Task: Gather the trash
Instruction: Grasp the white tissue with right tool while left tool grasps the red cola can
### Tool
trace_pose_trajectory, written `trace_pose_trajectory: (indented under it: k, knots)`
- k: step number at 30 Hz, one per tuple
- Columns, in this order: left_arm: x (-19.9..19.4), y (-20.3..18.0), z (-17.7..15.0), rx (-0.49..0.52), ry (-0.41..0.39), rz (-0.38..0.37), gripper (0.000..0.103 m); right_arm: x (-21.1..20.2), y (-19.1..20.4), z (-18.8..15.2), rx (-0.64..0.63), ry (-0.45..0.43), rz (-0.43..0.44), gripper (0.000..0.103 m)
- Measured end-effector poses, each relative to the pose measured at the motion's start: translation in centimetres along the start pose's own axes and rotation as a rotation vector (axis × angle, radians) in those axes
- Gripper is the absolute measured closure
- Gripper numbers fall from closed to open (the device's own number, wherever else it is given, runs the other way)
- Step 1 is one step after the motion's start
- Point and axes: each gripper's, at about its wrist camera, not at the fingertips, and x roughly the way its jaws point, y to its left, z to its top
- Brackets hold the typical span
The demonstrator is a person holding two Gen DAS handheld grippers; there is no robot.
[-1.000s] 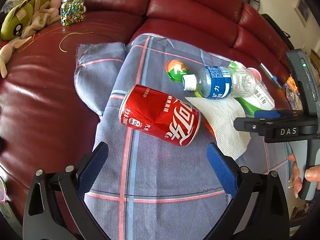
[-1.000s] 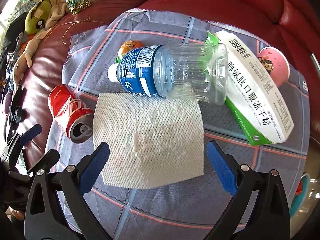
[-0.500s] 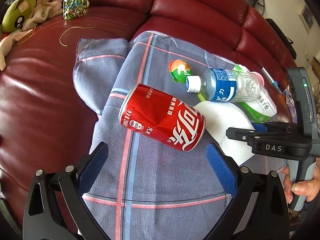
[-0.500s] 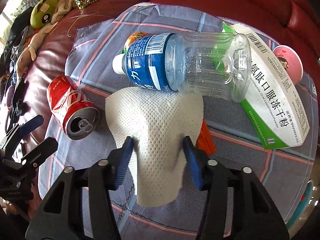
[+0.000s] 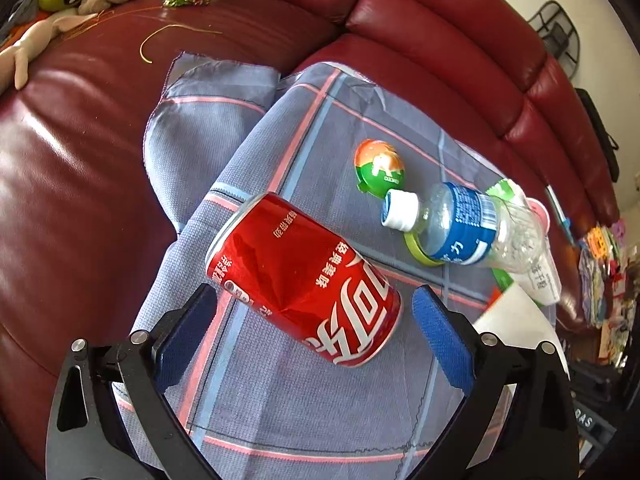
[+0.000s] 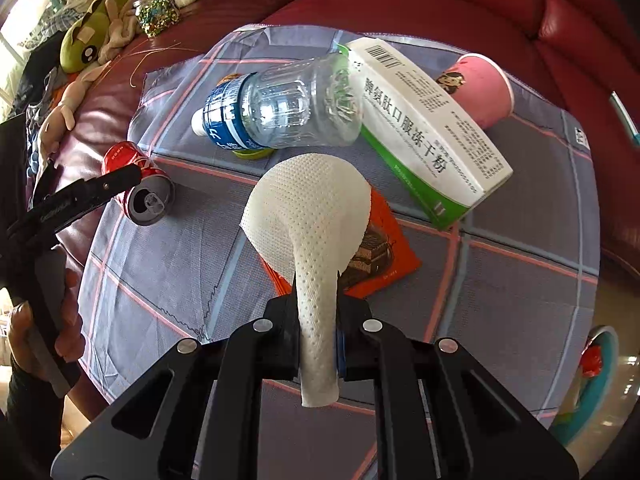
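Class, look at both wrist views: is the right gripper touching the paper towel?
Touching. The right wrist view shows the right gripper shut on the paper towel, its jaws having just closed, pinching it into a narrow strip between the pads.

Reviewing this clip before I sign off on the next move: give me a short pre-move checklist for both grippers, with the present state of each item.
1. Right gripper shut on the paper towel: ok; the jaws have just been closing and now pinch it.
2. Towel free of the cloth: cannot tell; it is bunched upward, but its far edge may still touch.
3. Orange wrapper not caught with the towel: ok; it lies flat beneath.
4. Left gripper open: ok; the pads stand wide apart.
5. Red can lined up between the left pads: ok, but not yet gripped.
6. Plastic bottle out of the left gripper's path: ok; it lies beyond the can.
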Motion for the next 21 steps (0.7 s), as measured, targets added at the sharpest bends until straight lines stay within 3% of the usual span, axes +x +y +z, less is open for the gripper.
trace_pose_trajectory:
  k: [7, 9, 13, 21]
  knots:
    - [2.4, -1.0, 0.4, -0.029, 0.009, 0.066, 0.005, -0.7, -1.0, -0.8, 0.002, -0.011, -0.004, 0.091]
    - [2.9, -1.3, 0.4, -0.016, 0.016, 0.074, 0.012, -0.9, -1.3, -0.9, 0.006, -0.02, 0.0, 0.091]
    - [2.8, -2.2, 0.0, 0.048, 0.009, 0.09, 0.037, -1.3, -2.0, -1.1, 0.018, -0.032, 0.002, 0.091]
    - [0.0, -5.0, -3.0, 0.216, -0.038, 0.132, 0.04, -2.8, -3.5, -2.2, 0.054, -0.067, 0.02, 0.091]
